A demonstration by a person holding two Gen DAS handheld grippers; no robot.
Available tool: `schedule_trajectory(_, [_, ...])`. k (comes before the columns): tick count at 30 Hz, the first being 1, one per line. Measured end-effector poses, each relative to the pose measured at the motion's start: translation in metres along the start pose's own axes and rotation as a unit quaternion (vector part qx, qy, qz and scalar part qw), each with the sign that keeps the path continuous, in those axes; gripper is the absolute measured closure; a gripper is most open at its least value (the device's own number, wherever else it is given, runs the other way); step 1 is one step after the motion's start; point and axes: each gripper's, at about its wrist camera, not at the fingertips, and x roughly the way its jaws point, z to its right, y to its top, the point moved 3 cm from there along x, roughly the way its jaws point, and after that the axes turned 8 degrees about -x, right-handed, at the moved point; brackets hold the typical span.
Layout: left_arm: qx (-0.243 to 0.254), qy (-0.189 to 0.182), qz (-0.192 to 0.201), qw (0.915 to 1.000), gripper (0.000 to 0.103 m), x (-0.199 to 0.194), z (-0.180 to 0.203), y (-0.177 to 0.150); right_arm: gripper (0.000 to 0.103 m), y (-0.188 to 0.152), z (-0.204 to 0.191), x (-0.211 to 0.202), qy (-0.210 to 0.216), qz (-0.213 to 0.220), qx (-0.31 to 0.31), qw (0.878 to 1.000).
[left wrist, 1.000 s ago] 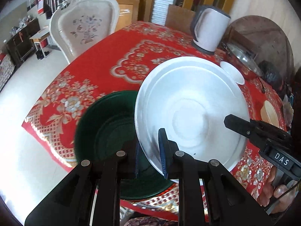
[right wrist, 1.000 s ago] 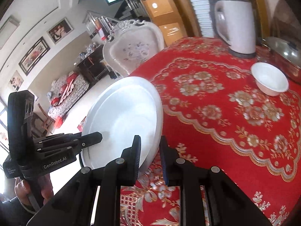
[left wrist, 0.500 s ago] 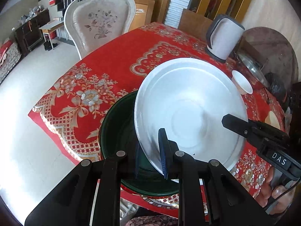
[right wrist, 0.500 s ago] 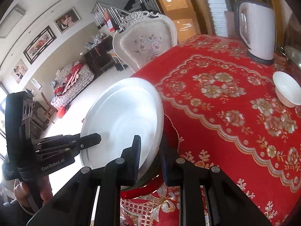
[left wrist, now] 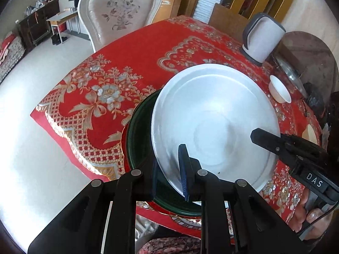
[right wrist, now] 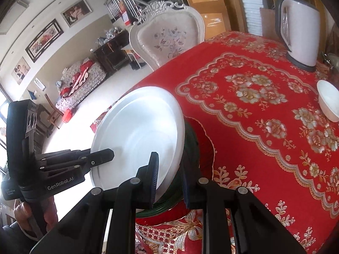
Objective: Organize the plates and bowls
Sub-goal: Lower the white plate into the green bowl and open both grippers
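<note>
A large white plate [left wrist: 211, 116] [right wrist: 137, 127] hangs tilted between both grippers. My left gripper [left wrist: 168, 163] is shut on its near rim, and its finger shows again in the right wrist view [right wrist: 110, 153]. My right gripper [right wrist: 170, 160] is shut on the opposite rim, with one finger lying across the plate in the left wrist view [left wrist: 260, 137]. Under the white plate a dark green plate [left wrist: 139, 137] [right wrist: 190, 148] lies at the near edge of the red tablecloth [left wrist: 127, 63]. Most of it is covered.
A small white bowl [left wrist: 279, 91] [right wrist: 328, 103] sits further back on the table. Behind it stand a white kettle [left wrist: 262, 38] [right wrist: 300, 36] and a metal lid [left wrist: 290, 74]. A white chair [left wrist: 120, 14] stands at the far edge. Floor lies off the left edge.
Both grippers have carried the white plate sideways over the dark green plate, and it now covers much more of the green. Both grips are unchanged.
</note>
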Motion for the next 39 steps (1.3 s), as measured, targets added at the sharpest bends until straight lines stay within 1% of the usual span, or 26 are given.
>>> schedule_trajectory(8, [0.008,0.023,-0.010,0.9997,0.085,0.010,-0.008,-0.006,0.083,-0.008,-0.008,0.019,-0.005,-0.031,-0.011,0.999])
schedule_trajectory(13, [0.027,0.041,0.008,0.9988,0.085,0.005,-0.002,-0.007,0.082,-0.011,-0.012,0.024,-0.018,-0.043,-0.020,0.999])
schedule_trajectory(15, [0.036,0.052,0.026,0.9976,0.085,0.000,0.000,-0.007,0.082,-0.012,-0.012,0.024,-0.018,-0.047,-0.017,0.999])
schedule_trajectory(17, [0.039,0.057,0.038,0.9969,0.085,-0.004,0.002,-0.005,0.079,-0.012,-0.013,0.024,-0.023,-0.045,-0.020,0.999])
schedule_trajectory(19, [0.044,0.063,0.048,0.9959,0.085,-0.006,0.003,-0.004,0.078,-0.011,-0.015,0.024,-0.030,-0.047,-0.020,0.998])
schedule_trajectory(21, [0.048,0.070,0.052,0.9951,0.085,-0.006,0.003,-0.004,0.077,-0.012,-0.016,0.024,-0.034,-0.047,-0.025,0.998])
schedule_trajectory(25, [0.057,0.081,0.047,0.9940,0.085,-0.001,0.005,-0.005,0.077,-0.011,-0.016,0.025,-0.043,-0.046,-0.033,0.997])
schedule_trajectory(28, [0.072,0.101,0.066,0.9901,0.085,-0.004,0.010,-0.006,0.077,-0.011,-0.017,0.024,-0.054,-0.044,-0.039,0.997])
schedule_trajectory(32, [0.080,0.126,0.096,0.9841,0.084,-0.008,0.011,-0.003,0.077,-0.010,-0.018,0.021,-0.070,-0.041,-0.047,0.996])
schedule_trajectory(33, [0.079,0.127,0.095,0.9841,0.081,-0.008,0.010,-0.002,0.077,-0.010,-0.018,0.020,-0.071,-0.040,-0.047,0.996])
schedule_trajectory(35, [0.074,0.115,0.087,0.9868,0.081,-0.006,0.008,-0.001,0.077,-0.009,-0.017,0.019,-0.075,-0.037,-0.049,0.995])
schedule_trajectory(39, [0.071,0.114,0.083,0.9876,0.081,-0.003,0.007,-0.001,0.076,-0.009,-0.016,0.019,-0.073,-0.036,-0.046,0.996])
